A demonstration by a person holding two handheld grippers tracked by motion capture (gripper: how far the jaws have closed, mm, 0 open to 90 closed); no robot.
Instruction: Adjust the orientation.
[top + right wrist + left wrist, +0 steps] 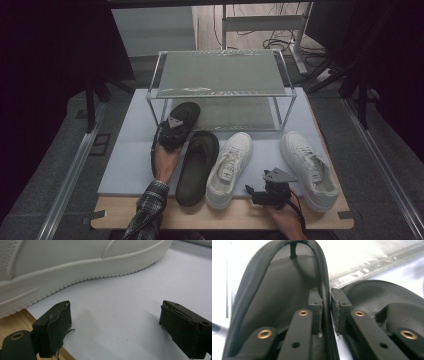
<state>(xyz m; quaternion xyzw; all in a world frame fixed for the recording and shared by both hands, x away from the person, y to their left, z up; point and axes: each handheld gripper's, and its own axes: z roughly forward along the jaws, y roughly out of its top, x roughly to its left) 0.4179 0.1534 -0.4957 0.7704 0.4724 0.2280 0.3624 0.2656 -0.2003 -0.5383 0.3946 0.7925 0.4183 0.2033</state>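
A black slipper [187, 111] lies with its toe at the rack's lower shelf. My left gripper [176, 125] is shut on its side wall. In the left gripper view the two pads [315, 307] clamp that thin wall of the slipper [282, 297] between them, gripper [326, 307]. The second black slipper [197, 165] [374, 295] lies just to the right on the mat. My right gripper [254, 192] [115, 325] rests open near the front edge with nothing between its jaws, beside the left white sneaker [230, 167] [75, 262].
A two-shelf metal rack [220, 92] stands at the back of the pale mat [125, 160]. The other white sneaker [307, 167] lies at the right. The mat sits on a wooden board [240, 215] [15, 320], with dark floor and rails around it.
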